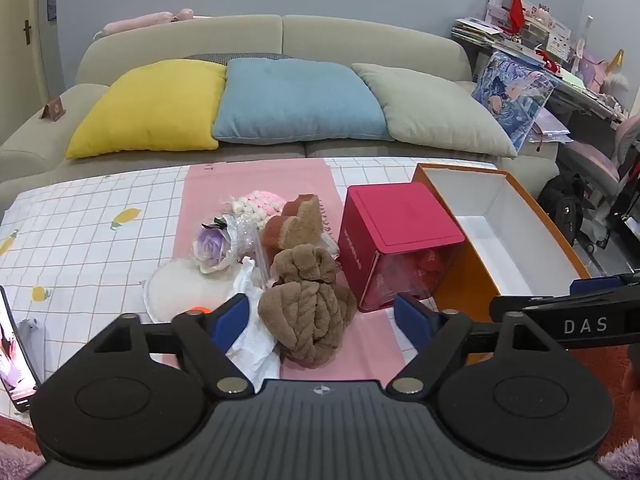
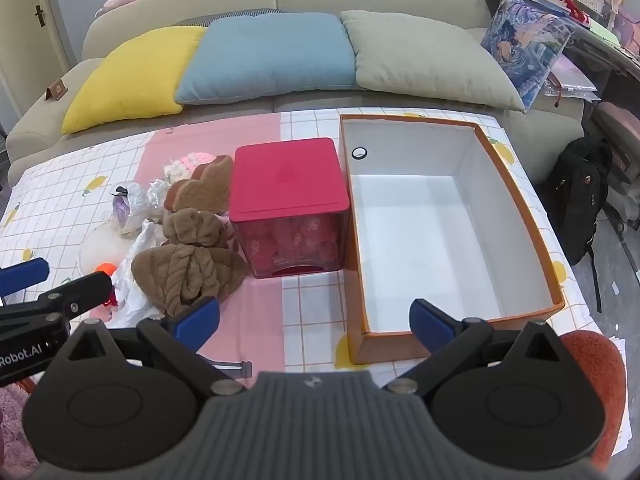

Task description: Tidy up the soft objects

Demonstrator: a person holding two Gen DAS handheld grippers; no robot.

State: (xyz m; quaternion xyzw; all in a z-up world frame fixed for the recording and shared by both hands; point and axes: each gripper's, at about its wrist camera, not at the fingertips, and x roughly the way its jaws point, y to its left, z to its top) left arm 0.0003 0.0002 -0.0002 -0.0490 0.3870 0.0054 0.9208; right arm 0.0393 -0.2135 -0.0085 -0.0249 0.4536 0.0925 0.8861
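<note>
A pile of soft things lies on the pink strip of the table: a brown plush knot (image 1: 310, 316) (image 2: 188, 270) at the front, brown plush slippers (image 1: 298, 220) (image 2: 200, 192) behind it, a purple fabric flower (image 1: 212, 246), a pink-white knitted piece (image 1: 260, 202) and crumpled white tissue (image 1: 256, 340). My left gripper (image 1: 324, 316) is open, its blue pads either side of the brown knot without touching it. My right gripper (image 2: 314, 318) is open and empty, above the table in front of the orange box (image 2: 520, 200), whose white inside is empty.
A red tissue box (image 1: 400, 236) (image 2: 288, 200) stands between the pile and the orange box. A phone (image 1: 16, 356) lies at the table's left edge. A round white pad (image 1: 180, 292) and an orange bit lie by the pile. A sofa with cushions (image 1: 296, 104) is behind.
</note>
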